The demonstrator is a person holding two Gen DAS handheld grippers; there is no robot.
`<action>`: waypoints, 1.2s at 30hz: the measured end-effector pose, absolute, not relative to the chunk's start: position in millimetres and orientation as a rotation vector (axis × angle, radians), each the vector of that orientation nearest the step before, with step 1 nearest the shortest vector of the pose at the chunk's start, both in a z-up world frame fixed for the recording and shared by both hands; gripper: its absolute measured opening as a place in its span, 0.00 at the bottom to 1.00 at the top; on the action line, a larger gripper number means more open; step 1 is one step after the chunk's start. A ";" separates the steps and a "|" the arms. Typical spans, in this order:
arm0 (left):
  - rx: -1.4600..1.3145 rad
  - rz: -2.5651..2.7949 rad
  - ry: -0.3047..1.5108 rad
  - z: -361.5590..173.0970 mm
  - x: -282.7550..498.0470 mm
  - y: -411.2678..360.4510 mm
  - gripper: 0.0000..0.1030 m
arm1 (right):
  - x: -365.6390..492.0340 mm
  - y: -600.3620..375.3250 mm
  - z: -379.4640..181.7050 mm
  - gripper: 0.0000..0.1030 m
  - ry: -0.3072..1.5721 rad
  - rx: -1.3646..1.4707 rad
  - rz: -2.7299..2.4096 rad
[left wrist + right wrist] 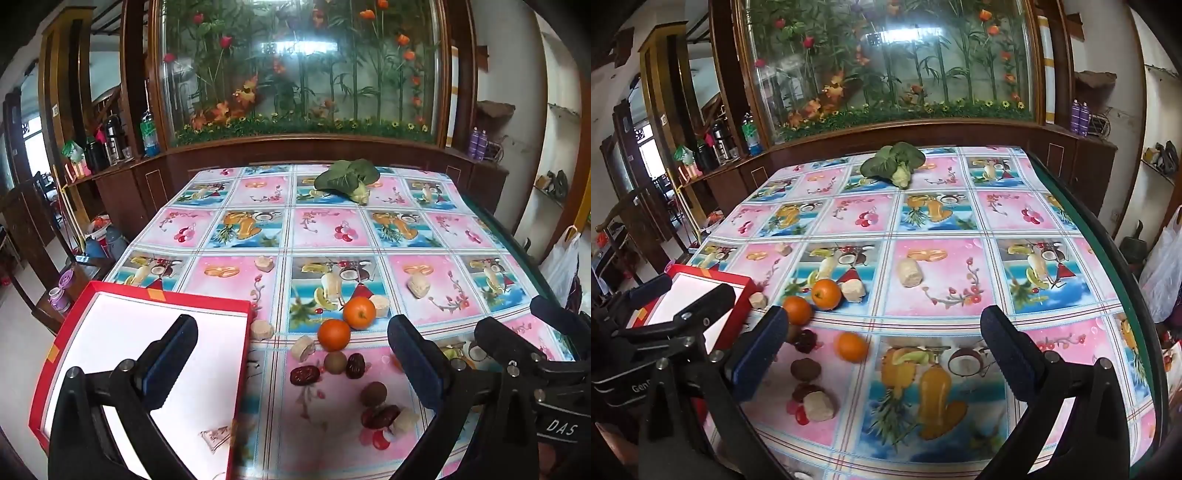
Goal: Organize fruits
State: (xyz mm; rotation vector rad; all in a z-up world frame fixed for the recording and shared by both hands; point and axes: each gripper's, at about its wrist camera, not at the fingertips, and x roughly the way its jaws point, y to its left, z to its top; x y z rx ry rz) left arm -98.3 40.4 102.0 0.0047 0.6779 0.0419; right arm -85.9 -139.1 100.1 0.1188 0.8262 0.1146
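Two oranges (359, 312) (333, 334) lie together mid-table in the left wrist view. Red dates (304, 374) and round brown fruits (373, 393) sit just in front of them. The red box (166, 293) with a white inside lies at the left. My left gripper (295, 362) is open, one finger over the box and the other right of the fruit. In the right wrist view, my right gripper (884, 354) is open and empty above the cloth. A third orange (852, 345) lies just below and between its fingers. The other oranges (826, 293) are further left.
Beige food chunks (417, 286) (910, 273) are scattered over the fruit-print tablecloth (321, 225). A leafy green vegetable (347, 179) lies at the far side. The table's green edge (1108, 258) runs down the right, with a plastic bag (1163, 273) beyond it. A wooden cabinet stands behind.
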 end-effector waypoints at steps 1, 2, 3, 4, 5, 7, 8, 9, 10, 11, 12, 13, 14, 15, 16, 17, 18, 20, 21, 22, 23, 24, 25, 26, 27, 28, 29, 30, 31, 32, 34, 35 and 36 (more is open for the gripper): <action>-0.001 0.041 0.680 101.5 -98.9 42.2 0.99 | -92.3 -136.9 103.8 1.00 0.816 0.120 0.117; -0.005 0.042 0.683 100.9 -99.0 43.3 0.99 | -92.9 -135.1 104.8 1.00 0.815 0.114 0.115; -0.005 0.043 0.684 100.0 -99.9 43.5 0.99 | -93.8 -133.4 106.0 1.00 0.812 0.110 0.112; -0.005 0.044 0.681 99.5 -101.0 43.8 0.99 | -94.4 -131.7 107.0 1.00 0.810 0.107 0.113; -0.004 0.046 0.680 99.3 -101.9 43.7 0.99 | -96.1 -131.6 105.8 1.00 0.810 0.105 0.114; -0.009 0.046 0.685 98.3 -102.2 44.9 0.99 | -96.6 -129.3 106.9 1.00 0.810 0.103 0.113; -0.011 0.045 0.684 97.8 -102.5 45.1 0.99 | -96.7 -128.5 107.4 1.00 0.809 0.104 0.115; -0.010 0.044 0.684 97.1 -103.3 45.5 0.99 | -96.5 -127.6 107.7 1.00 0.809 0.103 0.116; -0.010 0.046 0.687 96.4 -103.2 45.7 0.99 | -96.9 -127.3 107.1 1.00 0.802 0.099 0.114; -0.011 0.046 0.689 95.7 -103.7 46.5 0.99 | -97.4 -126.9 106.4 1.00 0.792 0.092 0.113; -0.013 0.046 0.692 95.2 -103.7 47.3 0.99 | -97.6 -126.3 107.1 1.00 0.793 0.095 0.114; -0.012 0.048 0.692 94.6 -104.7 47.9 0.99 | -98.0 -125.5 108.0 1.00 0.798 0.100 0.118; -0.013 0.050 0.693 94.4 -105.1 48.4 0.99 | -98.1 -124.3 108.2 1.00 0.802 0.100 0.121; -0.014 0.051 0.694 94.3 -105.2 49.0 0.99 | -97.9 -124.1 108.4 1.00 0.807 0.104 0.123; -0.015 0.051 0.696 94.3 -105.0 49.2 0.99 | -97.1 -123.9 108.1 1.00 0.811 0.106 0.123; -0.015 0.053 0.695 94.6 -104.8 49.4 0.99 | -97.0 -123.6 108.3 1.00 0.811 0.105 0.125; -0.016 0.055 0.694 94.9 -104.9 49.6 0.99 | -96.7 -123.7 108.4 1.00 0.813 0.108 0.128; -0.019 0.054 0.695 95.1 -104.6 50.1 0.99 | -97.1 -122.7 108.5 1.00 0.805 0.099 0.126; -0.014 0.055 0.693 94.9 -104.8 49.6 0.99 | -97.1 -121.6 108.2 1.00 0.800 0.091 0.124; -0.012 0.055 0.694 94.9 -104.7 49.6 0.99 | -97.0 -122.7 108.6 1.00 0.807 0.103 0.127; -0.013 0.055 0.697 94.8 -104.7 50.2 0.99 | -97.2 -122.8 108.8 1.00 0.807 0.107 0.127; -0.016 0.053 0.698 94.8 -105.0 51.0 0.99 | -97.2 -122.5 108.7 1.00 0.806 0.105 0.127; -0.016 0.053 0.700 94.7 -104.2 50.8 0.99 | -97.0 -122.0 108.6 1.00 0.807 0.103 0.127; -0.014 0.055 0.701 94.4 -103.5 49.8 0.99 | -96.5 -124.1 109.2 1.00 0.814 0.121 0.130; -0.012 0.055 0.704 94.3 -103.3 50.3 0.99 | -96.4 -123.4 109.3 1.00 0.815 0.122 0.130; -0.016 0.053 0.706 94.0 -103.5 50.6 0.99 | -96.4 -124.8 109.3 1.00 0.819 0.130 0.133; -0.017 0.053 0.708 93.5 -103.3 50.0 0.99 | -96.4 -124.8 109.4 1.00 0.819 0.133 0.132; -0.016 0.054 0.708 93.5 -103.7 50.5 0.99 | -96.3 -124.6 109.4 1.00 0.819 0.134 0.131; -0.014 0.055 0.710 93.1 -103.2 50.0 0.99 | -95.9 -124.4 109.6 1.00 0.822 0.136 0.132; -0.014 0.054 0.713 92.8 -102.9 50.6 0.99 | -95.7 -124.5 109.3 1.00 0.817 0.130 0.130; -0.014 0.053 0.715 92.2 -102.6 49.9 0.99 | -96.4 -122.9 108.3 1.00 0.808 0.110 0.125; -0.012 0.055 0.715 92.1 -102.2 49.4 0.99 | -96.2 -122.8 108.0 1.00 0.811 0.103 0.124; -0.010 0.056 0.717 91.7 -102.0 50.1 0.99 | -96.0 -123.3 108.4 1.00 0.816 0.110 0.125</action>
